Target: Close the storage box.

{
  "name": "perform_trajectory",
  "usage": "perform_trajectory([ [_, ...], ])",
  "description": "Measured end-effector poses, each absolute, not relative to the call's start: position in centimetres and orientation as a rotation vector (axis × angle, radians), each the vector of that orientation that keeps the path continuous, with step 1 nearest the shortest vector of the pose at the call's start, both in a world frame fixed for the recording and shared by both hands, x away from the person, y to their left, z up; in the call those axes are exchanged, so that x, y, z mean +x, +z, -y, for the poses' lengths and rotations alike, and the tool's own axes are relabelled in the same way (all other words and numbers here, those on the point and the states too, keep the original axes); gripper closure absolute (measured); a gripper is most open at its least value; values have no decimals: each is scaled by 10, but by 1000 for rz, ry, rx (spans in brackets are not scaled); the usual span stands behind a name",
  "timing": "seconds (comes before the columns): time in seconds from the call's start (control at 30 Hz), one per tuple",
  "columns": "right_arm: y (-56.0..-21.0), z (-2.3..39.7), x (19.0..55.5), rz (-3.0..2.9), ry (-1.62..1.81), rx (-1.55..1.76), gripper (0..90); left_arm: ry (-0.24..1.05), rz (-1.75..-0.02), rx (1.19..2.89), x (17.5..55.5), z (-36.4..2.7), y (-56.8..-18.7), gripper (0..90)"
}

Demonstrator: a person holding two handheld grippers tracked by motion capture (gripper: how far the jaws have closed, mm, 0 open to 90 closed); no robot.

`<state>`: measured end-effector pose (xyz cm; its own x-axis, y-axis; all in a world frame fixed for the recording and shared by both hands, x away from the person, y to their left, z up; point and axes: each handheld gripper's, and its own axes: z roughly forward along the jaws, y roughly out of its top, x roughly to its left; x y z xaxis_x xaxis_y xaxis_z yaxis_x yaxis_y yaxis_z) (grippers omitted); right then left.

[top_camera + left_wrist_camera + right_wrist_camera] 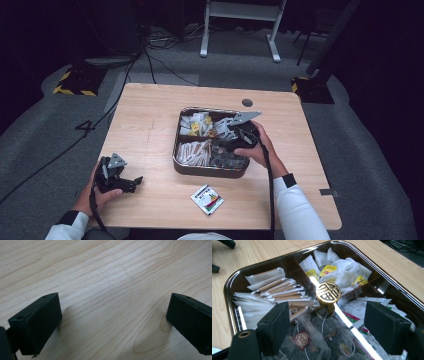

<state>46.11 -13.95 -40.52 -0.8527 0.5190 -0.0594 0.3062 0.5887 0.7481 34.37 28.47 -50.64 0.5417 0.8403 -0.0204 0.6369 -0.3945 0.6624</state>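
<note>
A dark metal tray (pixel 175 150) with four compartments sits mid-table, a brass knob (pixel 328 293) at its centre. It holds paper sticks (pixel 274 290), white sachets with yellow labels (pixel 337 272), printed packets (pixel 359 310) and clear-wrapped tea bags (pixel 312 340). My right gripper (pixel 227 146) hovers over the tray's near right part. Its jaws are open above the tea bags (pixel 337 325) with nothing between them. My left gripper (pixel 134 184) rests at the front left of the table, open over bare wood (pixel 112 322).
A single colourful sachet (pixel 207 199) lies on the wooden table (pixel 150 115) in front of the tray. A round cable hole (pixel 247 102) is near the far edge. Cables and a white frame (pixel 240 20) stand on the floor beyond.
</note>
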Motion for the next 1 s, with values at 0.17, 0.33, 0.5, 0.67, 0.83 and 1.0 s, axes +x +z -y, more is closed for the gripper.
perform_trajectory([
  [0.17,-401,147,455,-2545,1109,656,219,425,-1189,2157,344,-285,-506,3],
  [0.33,-400,153,449,-2534,1075,641,228,425,-1188,2158,344,-285,-506,3],
  [0.5,-401,161,444,-2530,1051,635,232,425,-1189,2157,344,-285,-506,3],
  [0.67,-401,168,438,-2517,1016,630,235,427,-1187,2156,344,-285,-507,3],
  [0.83,-401,176,432,-2509,1002,632,235,426,-1185,2157,344,-285,-507,3],
  [1.0,-401,183,424,-2497,975,622,234,426,-1186,2157,344,-285,-507,3],
])
